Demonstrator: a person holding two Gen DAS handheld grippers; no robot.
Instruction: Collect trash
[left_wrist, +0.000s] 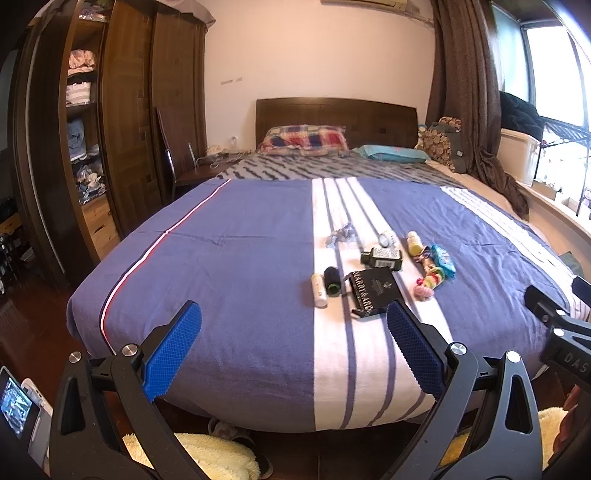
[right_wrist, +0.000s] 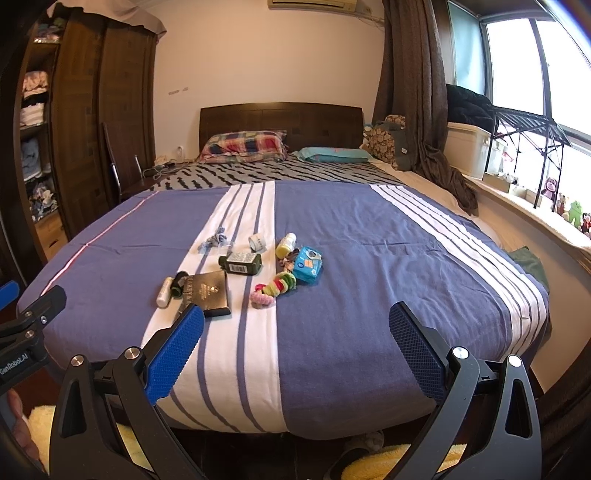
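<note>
Small items lie clustered on the bed's blue and white striped cover (left_wrist: 236, 266): a black box (left_wrist: 375, 291) (right_wrist: 208, 293), a dark green bottle (left_wrist: 382, 257) (right_wrist: 241, 263), a white tube (left_wrist: 319, 290) (right_wrist: 163, 291), a black roll (left_wrist: 331, 281), a yellow bottle (left_wrist: 414, 243) (right_wrist: 285, 246), a blue tissue pack (left_wrist: 443, 261) (right_wrist: 307, 264), coloured hair ties (left_wrist: 430, 282) (right_wrist: 275, 288), a crumpled clear wrapper (left_wrist: 341, 236) (right_wrist: 216, 238) and a tape roll (left_wrist: 386, 238) (right_wrist: 257, 242). My left gripper (left_wrist: 293, 345) hovers open before the bed's near edge. My right gripper (right_wrist: 295, 347) is open too, empty.
A wooden wardrobe (left_wrist: 122, 122) with open shelves stands at the left. Pillows (left_wrist: 306, 140) lie by the headboard. Curtain and window ledge (right_wrist: 517, 192) run along the right. Yellow fluffy slippers (left_wrist: 207, 454) sit on the floor under the bed's edge.
</note>
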